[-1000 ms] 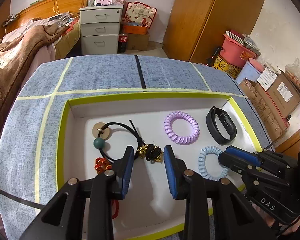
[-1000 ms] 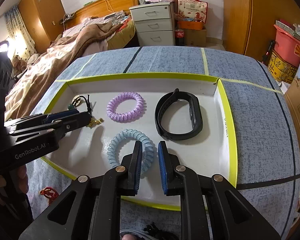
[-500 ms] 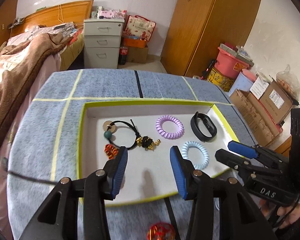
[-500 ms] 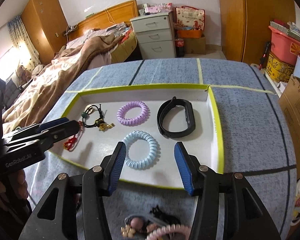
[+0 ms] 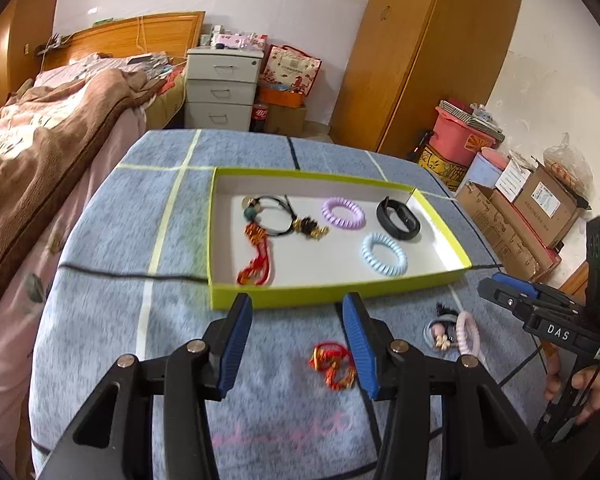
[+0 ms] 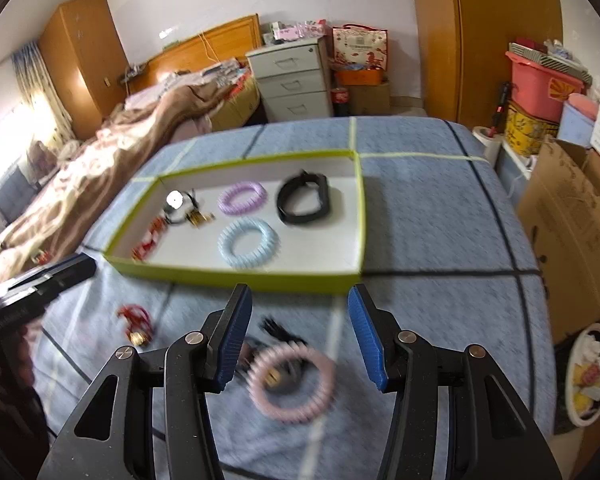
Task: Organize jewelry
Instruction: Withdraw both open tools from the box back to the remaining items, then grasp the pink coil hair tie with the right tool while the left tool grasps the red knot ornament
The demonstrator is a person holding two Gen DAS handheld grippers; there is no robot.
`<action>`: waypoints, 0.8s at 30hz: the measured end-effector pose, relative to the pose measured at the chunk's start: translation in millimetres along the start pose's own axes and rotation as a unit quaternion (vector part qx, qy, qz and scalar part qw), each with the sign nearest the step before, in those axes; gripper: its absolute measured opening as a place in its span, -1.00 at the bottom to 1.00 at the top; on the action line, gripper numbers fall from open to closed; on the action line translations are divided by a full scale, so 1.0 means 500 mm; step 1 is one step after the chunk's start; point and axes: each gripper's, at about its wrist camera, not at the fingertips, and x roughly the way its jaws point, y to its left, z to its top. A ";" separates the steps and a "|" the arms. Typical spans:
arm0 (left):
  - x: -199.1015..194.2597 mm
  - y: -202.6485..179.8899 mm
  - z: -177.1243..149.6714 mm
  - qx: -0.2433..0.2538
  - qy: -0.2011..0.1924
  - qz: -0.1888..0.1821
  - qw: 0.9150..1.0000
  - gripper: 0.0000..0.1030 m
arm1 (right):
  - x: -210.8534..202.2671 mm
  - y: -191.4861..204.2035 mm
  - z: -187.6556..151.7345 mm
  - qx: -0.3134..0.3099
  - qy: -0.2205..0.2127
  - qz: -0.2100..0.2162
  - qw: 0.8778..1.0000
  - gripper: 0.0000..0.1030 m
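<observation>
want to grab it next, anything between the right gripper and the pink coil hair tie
Nothing visible. The right gripper is open over the pink coil hair tie, which overlaps a small dark item on the cloth.

The tray looks like matte cardboard, lime outside, plain white inside. Coil hair ties are shiny smooth plastic, the black band matte rubbery. Tablecloth is rough woven blue cloth. Gripper pads are ribbed blue rubber on matte black plastic.

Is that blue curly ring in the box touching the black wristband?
Apart. In the right wrist view, white box floor shows plainly between the blue ring and the black wristband; the left wrist view shows a narrower gap.
</observation>
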 end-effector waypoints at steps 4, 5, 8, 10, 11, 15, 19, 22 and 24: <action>-0.002 0.002 -0.027 -0.002 0.008 -0.008 1.000 -0.03 | 0.004 -0.011 -0.034 0.001 0.014 0.000 1.000 0.00; -0.001 0.002 -0.033 -0.003 0.011 -0.007 1.000 -0.03 | 0.006 -0.013 -0.041 0.000 0.018 -0.003 1.000 0.00; -0.002 0.003 -0.051 -0.006 0.016 -0.009 1.000 -0.03 | 0.007 -0.018 -0.058 0.000 0.022 -0.005 1.000 0.00; -0.004 0.004 -0.062 -0.007 0.018 -0.010 1.000 -0.03 | 0.011 -0.024 -0.064 0.004 0.026 -0.005 1.000 0.00; -0.005 0.005 -0.066 -0.008 0.019 -0.009 1.000 -0.03 | 0.011 -0.025 -0.068 0.003 0.027 -0.006 1.000 0.00; -0.010 0.013 -0.077 -0.013 0.021 -0.002 1.000 -0.03 | 0.018 -0.020 -0.072 -0.006 0.031 -0.005 0.999 -0.01; -0.015 0.020 -0.084 -0.019 0.021 0.003 1.000 -0.03 | 0.023 -0.009 -0.076 -0.023 0.035 -0.021 0.999 -0.13; -0.013 0.021 -0.088 -0.022 0.023 0.007 0.999 -0.03 | 0.027 -0.007 -0.081 -0.027 0.039 -0.024 0.999 -0.24; -0.013 0.020 -0.089 -0.022 0.023 0.006 0.999 -0.03 | 0.028 -0.004 -0.085 -0.033 0.042 -0.026 0.998 -0.26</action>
